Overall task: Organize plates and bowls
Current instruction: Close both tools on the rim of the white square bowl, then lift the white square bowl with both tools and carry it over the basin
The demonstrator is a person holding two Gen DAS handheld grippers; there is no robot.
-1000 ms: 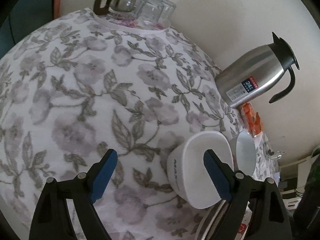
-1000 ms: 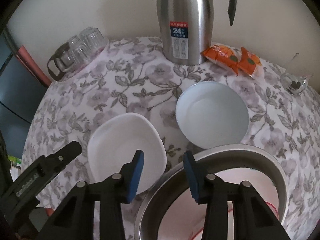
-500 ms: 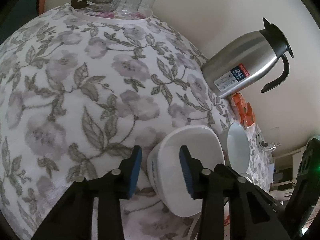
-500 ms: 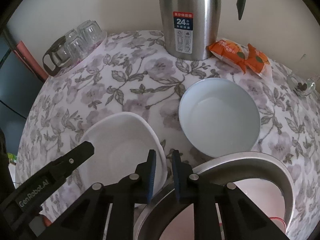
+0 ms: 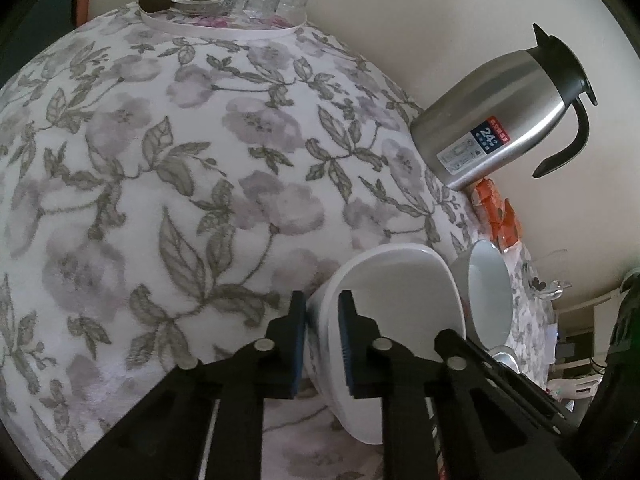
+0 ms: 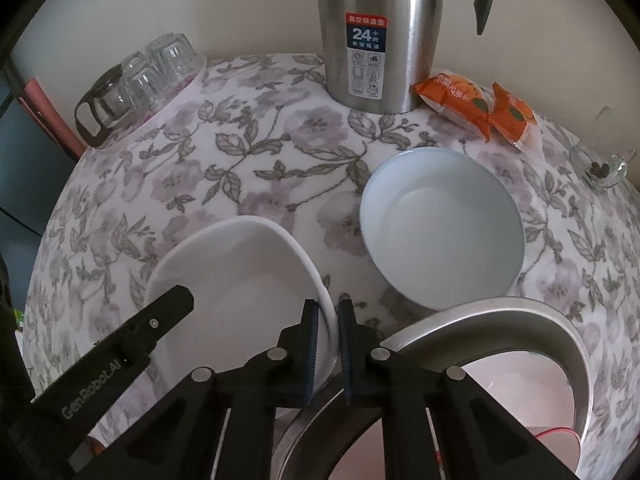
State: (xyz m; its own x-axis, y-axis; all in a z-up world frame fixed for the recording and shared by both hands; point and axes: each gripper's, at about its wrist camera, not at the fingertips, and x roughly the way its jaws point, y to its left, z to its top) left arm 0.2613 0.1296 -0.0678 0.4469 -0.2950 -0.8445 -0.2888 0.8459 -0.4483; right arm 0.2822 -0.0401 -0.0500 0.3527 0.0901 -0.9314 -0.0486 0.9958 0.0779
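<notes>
A white squarish bowl [image 6: 240,272] sits on the floral tablecloth; it also shows in the left wrist view [image 5: 396,308]. My left gripper [image 5: 322,344] is shut on its left rim, one finger inside and one outside. My right gripper [image 6: 328,344] is shut on its right rim. A pale blue round bowl [image 6: 442,228] stands to the right of it, also seen in the left wrist view [image 5: 490,292]. A large steel basin [image 6: 480,360] lies at the front right, under my right gripper.
A steel thermos jug [image 6: 376,32] stands at the back by the wall. Orange snack packets [image 6: 476,104] lie right of it. A tray of glass cups and a glass pot [image 6: 136,84] is at the back left. A small glass dish [image 6: 600,168] is far right.
Both grippers have moved forward and closed from open onto opposite rims of the white bowl.
</notes>
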